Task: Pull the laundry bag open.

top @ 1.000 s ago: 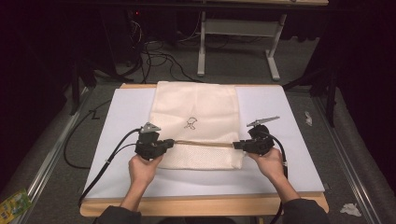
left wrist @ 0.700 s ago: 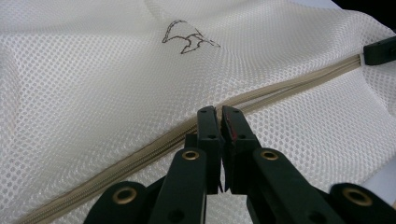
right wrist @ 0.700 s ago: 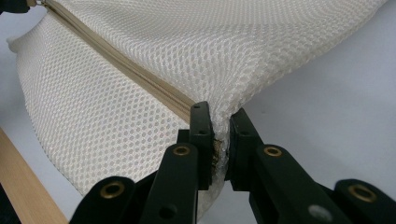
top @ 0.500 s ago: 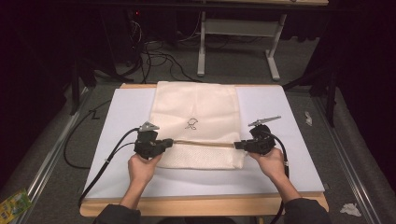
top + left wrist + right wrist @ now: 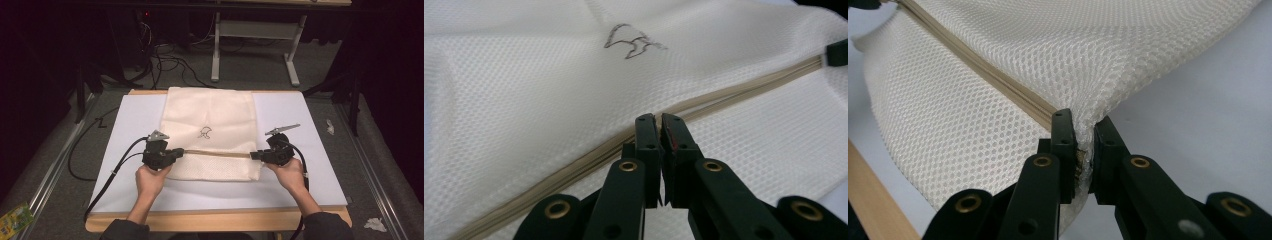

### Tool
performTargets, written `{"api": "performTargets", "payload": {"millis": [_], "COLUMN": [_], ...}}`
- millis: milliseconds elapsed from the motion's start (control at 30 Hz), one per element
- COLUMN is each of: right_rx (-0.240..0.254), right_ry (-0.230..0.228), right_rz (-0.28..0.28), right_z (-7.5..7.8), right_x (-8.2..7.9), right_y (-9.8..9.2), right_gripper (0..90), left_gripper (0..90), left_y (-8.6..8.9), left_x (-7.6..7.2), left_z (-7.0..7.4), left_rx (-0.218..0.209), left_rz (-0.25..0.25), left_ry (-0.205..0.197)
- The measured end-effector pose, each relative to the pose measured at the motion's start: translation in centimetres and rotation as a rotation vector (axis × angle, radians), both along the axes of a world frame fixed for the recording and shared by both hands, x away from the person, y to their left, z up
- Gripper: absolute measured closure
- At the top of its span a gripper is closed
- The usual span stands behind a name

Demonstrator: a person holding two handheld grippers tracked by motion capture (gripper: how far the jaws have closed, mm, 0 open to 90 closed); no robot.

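Observation:
A cream mesh bag (image 5: pixel 207 120) with a small line drawing (image 5: pixel 204 132) lies flat on the white mat (image 5: pixel 310 120). A beige zipper (image 5: pixel 215 153) runs across its near part. My left gripper (image 5: pixel 179 152) is at the zipper's left end, jaws shut on the zipper (image 5: pixel 744 90) in the left gripper view (image 5: pixel 659 120). My right gripper (image 5: pixel 254 155) is at the bag's right edge. In the right gripper view (image 5: pixel 1085 122) its jaws pinch a fold of mesh (image 5: pixel 1098 45) where the zipper (image 5: pixel 973 65) ends. The zipper is stretched straight between the two grippers.
The mat covers a wooden table whose front edge (image 5: pixel 215 220) is near the person. On the grey floor lie cables (image 5: pixel 165 60) and a desk frame (image 5: pixel 255 45) behind, crumpled paper (image 5: pixel 374 224) at right, and a green packet (image 5: pixel 14 220) at left.

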State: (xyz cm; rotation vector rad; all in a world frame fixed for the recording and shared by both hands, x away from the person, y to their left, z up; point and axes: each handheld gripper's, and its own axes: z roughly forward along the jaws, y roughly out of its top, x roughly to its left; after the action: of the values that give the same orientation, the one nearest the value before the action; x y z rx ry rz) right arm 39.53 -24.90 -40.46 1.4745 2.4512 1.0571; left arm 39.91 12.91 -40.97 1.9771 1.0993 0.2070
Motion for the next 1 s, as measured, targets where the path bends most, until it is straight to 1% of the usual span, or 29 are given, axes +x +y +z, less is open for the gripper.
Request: {"api": "performTargets", "payload": {"millis": [33, 67, 100, 200, 333, 400, 467, 500, 533, 567, 600, 667, 733, 833, 867, 900, 933, 967, 1000], "right_rx": [-0.002, 0.021, 0.026, 0.001, 0.009, 0.006, 0.005, 0.006, -0.018, -0.012, 0.019, 0.006, -0.011, -0.002, -0.001, -0.027, -0.035, -0.032, -0.014], "right_ry": [0.001, 0.007, 0.005, -0.003, -0.003, 0.002, 0.000, 0.002, -0.010, -0.010, -0.001, -0.007, -0.010, -0.007, -0.008, -0.011, -0.006, -0.004, -0.004], "right_rz": [-0.003, -0.003, -0.002, 0.003, 0.004, 0.000, 0.003, 0.003, -0.005, -0.009, -0.016, -0.016, -0.008, -0.008, -0.009, -0.021, -0.029, -0.040, -0.043], "right_z": [0.0, 0.1, 0.1, 0.0, 0.0, 0.0, 0.0, 0.1, 0.1, 0.2, 0.2, 0.2, 0.1, 0.1, 0.2, 0.2, 0.2, 0.2, 0.4], "right_x": [0.0, 0.0, 0.1, 0.1, 0.1, 0.1, 0.1, 0.1, 0.1, 0.2, 0.2, 0.3, 0.3, 0.4, 0.4, 0.4, 0.4, 0.4, 0.4], "right_y": [-0.1, -0.3, -0.4, -0.1, -0.1, -0.1, -0.2, -0.1, -0.1, -0.2, -0.3, -0.2, 0.2, 0.0, 0.0, 0.0, -0.2, -0.5, -0.8], "right_gripper": [84.3, 84.3, 84.3, 84.3, 84.3, 84.3, 84.3, 84.3, 84.4, 84.3, 84.4, 84.4, 84.4, 84.3, 84.3, 84.3, 84.3, 84.3, 84.3], "left_gripper": [87.3, 87.3, 87.3, 87.4, 87.4, 87.3, 87.3, 87.4, 87.4, 87.4, 87.4, 87.4, 87.4, 87.4, 87.4, 87.4, 87.4, 87.4, 87.4], "left_y": [0.2, 0.3, 0.2, 0.3, 0.2, 0.2, 0.4, 0.6, 0.9, 1.4, 1.5, 1.7, 1.8, 1.9, 1.9, 2.2, 2.6, 2.9, 3.1], "left_x": [0.0, 0.0, 0.0, -0.1, -0.1, -0.1, 0.1, 0.1, 0.2, 0.2, 0.1, 0.0, 0.0, 0.1, 0.0, 0.0, 0.1, 0.2, 0.3], "left_z": [-0.1, -0.1, 0.0, 0.2, 0.0, 0.0, 0.1, 0.2, 0.3, 0.3, 0.3, 0.3, 0.2, 0.3, 0.4, 0.4, 0.4, 0.3, 0.2], "left_rx": [-0.014, -0.021, -0.016, -0.016, -0.009, -0.010, -0.014, 0.006, 0.003, -0.010, 0.002, 0.010, 0.005, -0.009, 0.010, 0.010, 0.004, -0.012, -0.020], "left_rz": [-0.001, -0.003, -0.001, 0.003, 0.001, -0.001, -0.008, 0.005, 0.012, 0.012, 0.019, 0.019, 0.020, 0.019, 0.033, 0.037, 0.043, 0.038, 0.036], "left_ry": [0.011, 0.014, 0.011, 0.004, 0.004, -0.001, 0.003, -0.008, -0.004, -0.001, -0.008, -0.009, -0.010, -0.010, -0.024, -0.033, -0.033, -0.020, -0.008]}}
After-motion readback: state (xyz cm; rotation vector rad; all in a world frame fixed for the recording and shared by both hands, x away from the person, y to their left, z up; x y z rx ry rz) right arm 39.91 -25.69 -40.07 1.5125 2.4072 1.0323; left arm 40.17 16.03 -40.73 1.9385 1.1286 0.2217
